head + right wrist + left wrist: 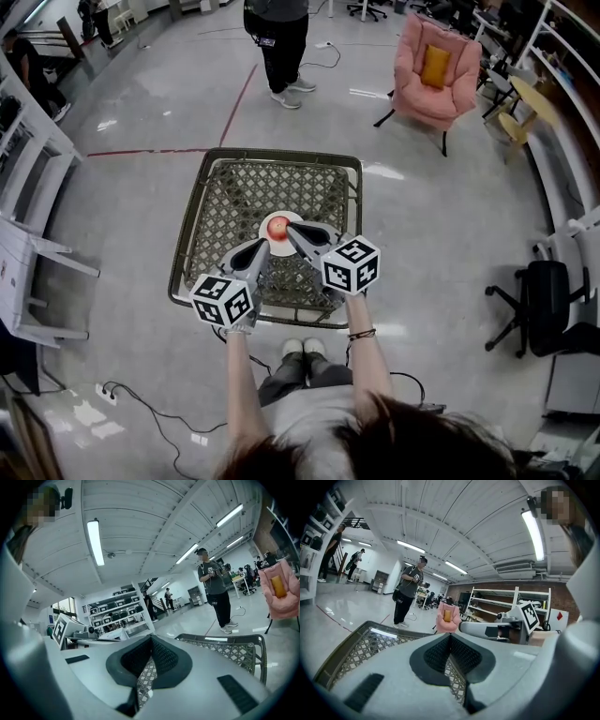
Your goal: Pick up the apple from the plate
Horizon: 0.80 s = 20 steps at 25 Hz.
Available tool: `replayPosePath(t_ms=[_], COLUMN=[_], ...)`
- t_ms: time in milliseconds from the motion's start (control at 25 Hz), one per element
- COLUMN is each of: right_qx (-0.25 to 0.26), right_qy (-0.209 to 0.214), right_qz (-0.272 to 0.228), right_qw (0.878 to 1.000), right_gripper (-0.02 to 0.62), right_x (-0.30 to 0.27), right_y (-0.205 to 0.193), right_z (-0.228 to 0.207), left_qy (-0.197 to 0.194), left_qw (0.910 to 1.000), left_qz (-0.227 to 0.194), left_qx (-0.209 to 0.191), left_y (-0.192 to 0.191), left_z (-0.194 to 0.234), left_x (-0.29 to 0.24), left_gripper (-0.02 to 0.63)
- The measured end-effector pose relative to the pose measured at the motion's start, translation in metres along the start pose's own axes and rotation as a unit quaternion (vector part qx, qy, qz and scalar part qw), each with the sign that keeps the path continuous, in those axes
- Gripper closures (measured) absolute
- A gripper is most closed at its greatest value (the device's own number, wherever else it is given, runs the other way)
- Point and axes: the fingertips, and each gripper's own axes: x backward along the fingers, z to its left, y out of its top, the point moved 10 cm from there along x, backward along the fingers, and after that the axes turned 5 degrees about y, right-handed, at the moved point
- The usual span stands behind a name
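A red apple (278, 226) lies on a small white plate (292, 217) in the middle of a square lattice-topped table (244, 187). In the head view my left gripper (266, 246) points up and right, its tips just below and left of the apple at the plate's edge. My right gripper (290, 228) comes in from the lower right, its tips close beside the apple's right side. The left gripper (450, 634) and the right gripper (151, 637) each have their jaws shut with nothing between them. Neither gripper view shows the apple or the plate.
A person (281, 47) stands on the floor beyond the table. A pink armchair (434, 73) is at the back right, a black office chair (544, 300) at the right, white shelving (28, 234) at the left. Cables (141, 403) trail on the floor near my feet.
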Motion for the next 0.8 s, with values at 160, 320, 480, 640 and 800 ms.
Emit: replayPosePath(t_ms=[160,320,480,640,800], right_qx=[0.000,-0.007,-0.015,-0.016,-0.014], right_qy=[-0.005,-0.011,-0.019,-0.022,-0.019], right_qz=[0.001,0.002,0.007,0.016,0.027], right_qw=[1.000,1.000,1.000,1.000,0.999], right_gripper=[0.586,0.586,0.586,0.586,0.586], right_x=[-0.012,-0.015,-0.015,-0.017,-0.022], right_y=[0.003,0.001,-0.007,-0.013,-0.018], right_z=[-0.007,-0.018,-0.032,-0.045,-0.054], left_qy=[-0.005,-0.010,-0.016,-0.020,-0.023], left_qw=[1.0000,0.9999,0.9993,0.9986,0.9979], left_qz=[0.007,0.013,0.033,0.049,0.061], left_qx=[0.001,0.005,0.003,0.001,-0.001], left_y=[0.002,-0.001,-0.011,-0.021,-0.028], left_z=[0.013,0.022,0.029,0.035,0.042], left_x=[-0.006,-0.014,-0.026,-0.038,-0.047], left_gripper=[0.595,0.595,0.595,0.595,0.595])
